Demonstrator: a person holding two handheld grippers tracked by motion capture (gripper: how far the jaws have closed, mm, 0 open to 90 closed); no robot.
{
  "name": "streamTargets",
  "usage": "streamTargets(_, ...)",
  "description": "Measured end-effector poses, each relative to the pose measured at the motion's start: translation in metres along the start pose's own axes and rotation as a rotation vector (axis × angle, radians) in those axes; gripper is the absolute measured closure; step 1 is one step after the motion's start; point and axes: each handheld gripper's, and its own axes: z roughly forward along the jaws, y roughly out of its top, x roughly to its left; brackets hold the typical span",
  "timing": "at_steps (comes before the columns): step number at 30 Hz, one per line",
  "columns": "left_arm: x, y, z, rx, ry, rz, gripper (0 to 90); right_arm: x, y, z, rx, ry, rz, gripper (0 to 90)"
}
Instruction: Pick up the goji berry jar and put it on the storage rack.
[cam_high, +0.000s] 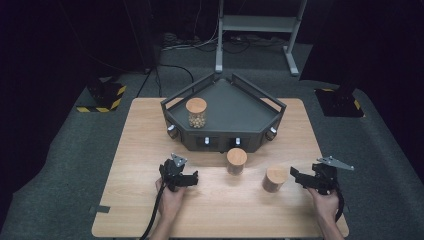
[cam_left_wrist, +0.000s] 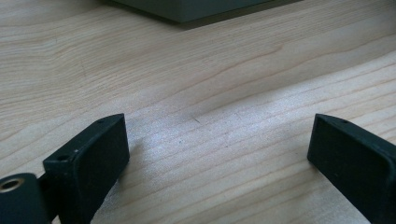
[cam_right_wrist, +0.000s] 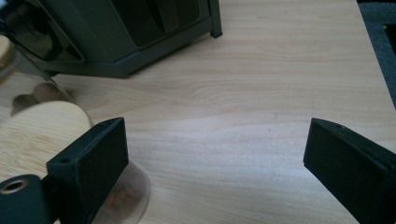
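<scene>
Two jars with wooden lids stand on the bare worktop (cam_high: 150, 150) in front of the dark tray. The right jar (cam_high: 275, 178) is near the right gripper (cam_high: 301, 178), just off its left finger; in the right gripper view its lid (cam_right_wrist: 39, 128) sits beside that finger (cam_right_wrist: 91, 161). The middle jar (cam_high: 236, 160) stands just before the tray's front wall, between the two grippers. A third jar (cam_high: 196, 112) stands inside the tray (cam_high: 250, 107), at its left side. The right gripper's fingers are spread wide with nothing between them. The left gripper (cam_high: 189, 179) rests low over the wood, its fingers (cam_left_wrist: 93, 154) also wide apart and holding nothing.
</scene>
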Motion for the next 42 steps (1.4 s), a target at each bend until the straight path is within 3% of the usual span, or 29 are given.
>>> streamTargets(7, 0.0, 0.0, 0.0, 0.0, 0.0, 0.0, 5.5, 0.012, 0.016, -0.009, -0.048, 0.021, -0.033, 6.4)
streamTargets(21, 0.0, 0.0, 0.0, 0.0, -0.001, 0.001, 5.5, 0.052, 0.034, -0.014, -0.09, 0.128, -0.105, 7.4)
streamTargets(27, 0.0, 0.0, 0.0, 0.0, -0.002, 0.001, 5.5, 0.072, 0.038, -0.01, -0.097, 0.176, -0.123, 8.0)
streamTargets(42, 0.0, 0.0, 0.0, 0.0, -0.004, 0.002, 5.5, 0.122, 0.045, 0.012, -0.068, 0.226, -0.197, 8.9)
